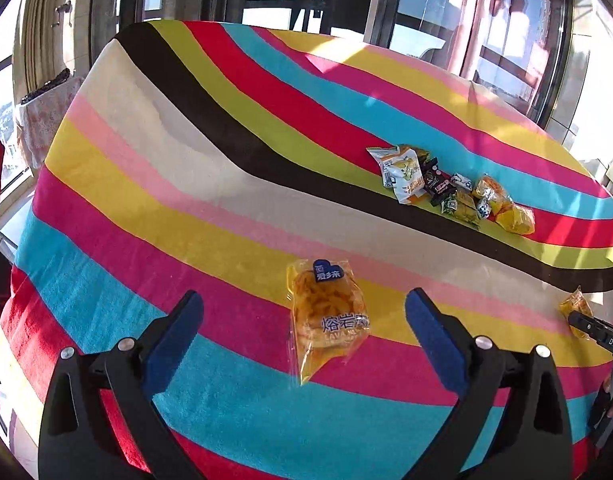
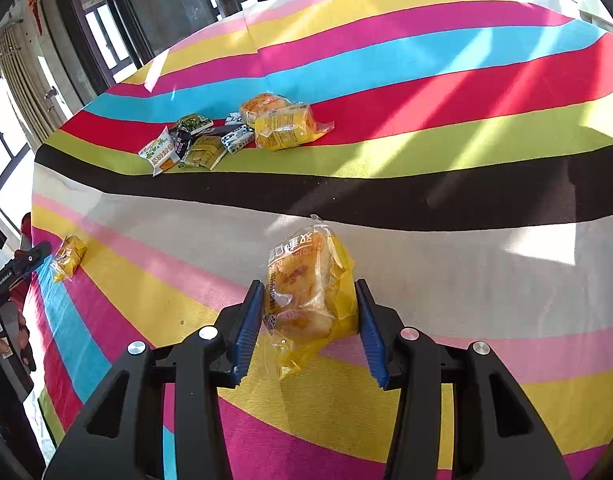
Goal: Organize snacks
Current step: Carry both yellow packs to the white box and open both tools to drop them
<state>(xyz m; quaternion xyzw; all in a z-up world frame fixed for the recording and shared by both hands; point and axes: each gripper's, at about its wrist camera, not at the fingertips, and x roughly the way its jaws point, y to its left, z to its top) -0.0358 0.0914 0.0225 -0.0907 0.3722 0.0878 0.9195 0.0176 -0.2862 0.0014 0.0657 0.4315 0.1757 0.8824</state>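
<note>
My left gripper (image 1: 304, 300) is open just above the striped tablecloth (image 1: 210, 168). A yellow wrapped bread packet (image 1: 326, 316) with a blue heart label lies flat between its blue pads, touching neither. My right gripper (image 2: 310, 312) is shut on another yellow bread packet (image 2: 310, 300), its pads pressing both sides; this packet also shows at the right edge of the left wrist view (image 1: 574, 306). A pile of several small snack packets (image 1: 450, 186) lies farther back on the green and red stripes, also seen in the right wrist view (image 2: 234, 132).
The left packet shows at the left edge of the right wrist view (image 2: 68, 256), with the left gripper's black body (image 2: 14, 272) beside it. Windows and curtains (image 1: 38, 40) surround the table. The tablecloth (image 2: 466, 216) drops off at its far edges.
</note>
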